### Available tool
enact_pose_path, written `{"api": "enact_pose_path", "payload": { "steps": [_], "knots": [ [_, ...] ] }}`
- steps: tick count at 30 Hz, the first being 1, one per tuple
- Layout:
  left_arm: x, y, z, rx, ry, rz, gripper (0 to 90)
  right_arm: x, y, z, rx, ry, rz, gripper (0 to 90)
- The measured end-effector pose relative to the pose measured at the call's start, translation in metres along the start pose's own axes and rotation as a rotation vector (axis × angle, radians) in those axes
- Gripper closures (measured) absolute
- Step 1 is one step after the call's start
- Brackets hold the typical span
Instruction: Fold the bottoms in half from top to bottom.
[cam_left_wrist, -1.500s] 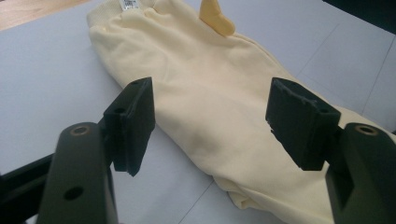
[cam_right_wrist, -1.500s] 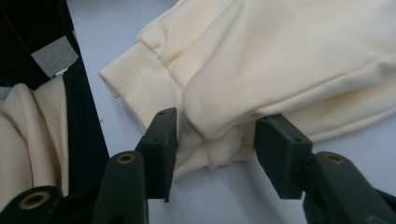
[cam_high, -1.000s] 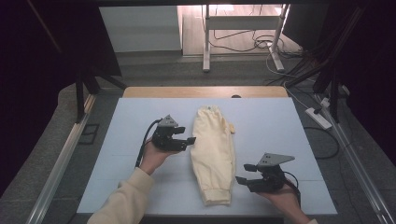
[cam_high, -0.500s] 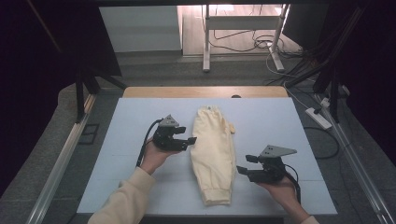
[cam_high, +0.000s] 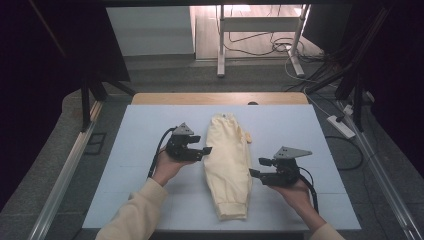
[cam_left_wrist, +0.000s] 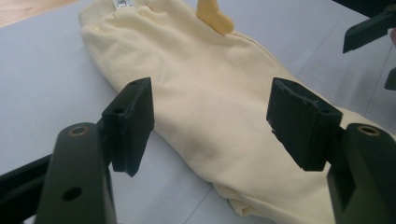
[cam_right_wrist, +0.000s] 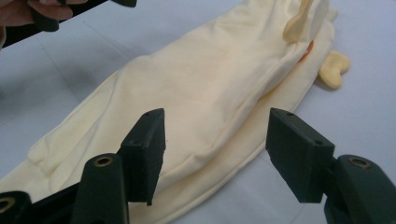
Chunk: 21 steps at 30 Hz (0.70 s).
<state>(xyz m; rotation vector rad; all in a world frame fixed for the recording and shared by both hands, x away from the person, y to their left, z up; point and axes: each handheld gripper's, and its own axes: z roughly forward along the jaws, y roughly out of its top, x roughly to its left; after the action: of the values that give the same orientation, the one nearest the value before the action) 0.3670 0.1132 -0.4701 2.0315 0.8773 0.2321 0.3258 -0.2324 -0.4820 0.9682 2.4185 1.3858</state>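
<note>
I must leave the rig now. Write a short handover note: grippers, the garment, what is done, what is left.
Left gripper: open, holding nothing, beside the garment's left edge.
Right gripper: open, holding nothing, beside its right edge.
Pale yellow garment: folded lengthwise into a narrow strip on the table, waistband far, cuff near.
Done: the lengthwise fold, judging by its shape.
Left: probably grasp it and fold it across.
</note>
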Motion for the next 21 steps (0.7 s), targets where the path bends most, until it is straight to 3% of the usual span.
{"api": "enact_pose_path", "payload": {
  "steps": [21],
  "knots": [
    [0.005, 0.009, 0.018, 0.013, 0.006, -0.011, 31.2, -0.020, 0.029, 0.030, -0.004, -0.030, 0.012, 38.4]
  ]
}}
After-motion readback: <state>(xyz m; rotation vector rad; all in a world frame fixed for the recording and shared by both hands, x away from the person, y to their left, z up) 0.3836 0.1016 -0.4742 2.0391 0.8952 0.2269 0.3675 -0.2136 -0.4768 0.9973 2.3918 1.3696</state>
